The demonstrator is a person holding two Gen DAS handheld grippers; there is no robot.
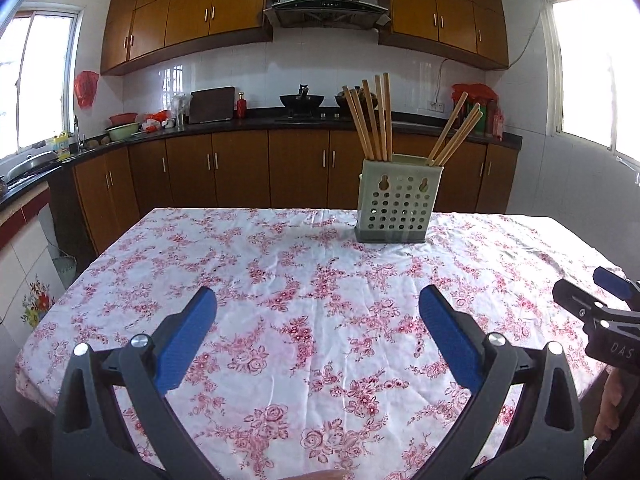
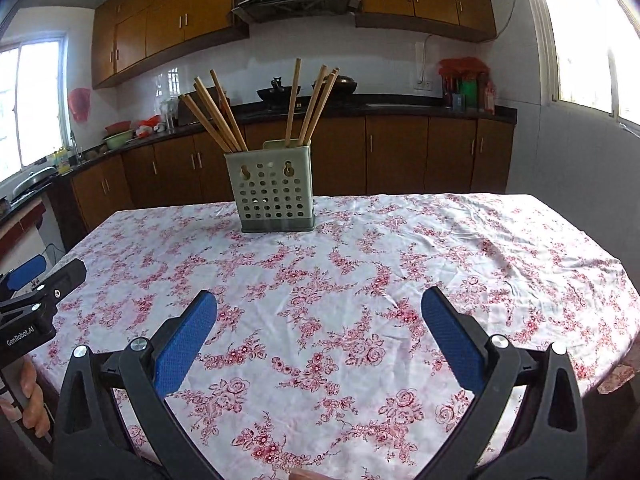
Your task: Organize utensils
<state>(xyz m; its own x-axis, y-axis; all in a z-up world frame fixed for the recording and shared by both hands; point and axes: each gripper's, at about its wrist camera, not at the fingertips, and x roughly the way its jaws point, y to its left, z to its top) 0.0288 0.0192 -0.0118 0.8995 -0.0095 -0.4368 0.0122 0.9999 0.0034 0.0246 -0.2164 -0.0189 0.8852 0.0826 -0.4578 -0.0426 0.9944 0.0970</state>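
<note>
A pale green perforated utensil holder (image 1: 396, 202) stands upright at the far side of the table, also in the right wrist view (image 2: 274, 190). Several wooden chopsticks (image 1: 372, 118) stand in it in two bunches, one left and one right (image 2: 218, 114). My left gripper (image 1: 318, 312) is open and empty, held above the near part of the table, well short of the holder. My right gripper (image 2: 319, 312) is open and empty too, likewise near the front. Each gripper shows at the edge of the other's view.
The table carries a white cloth with red flowers (image 1: 280, 280), also in the right wrist view (image 2: 400, 260). Behind it run dark counters with brown cabinets (image 1: 240, 168), a wok on the stove (image 1: 302, 100), and windows on both sides.
</note>
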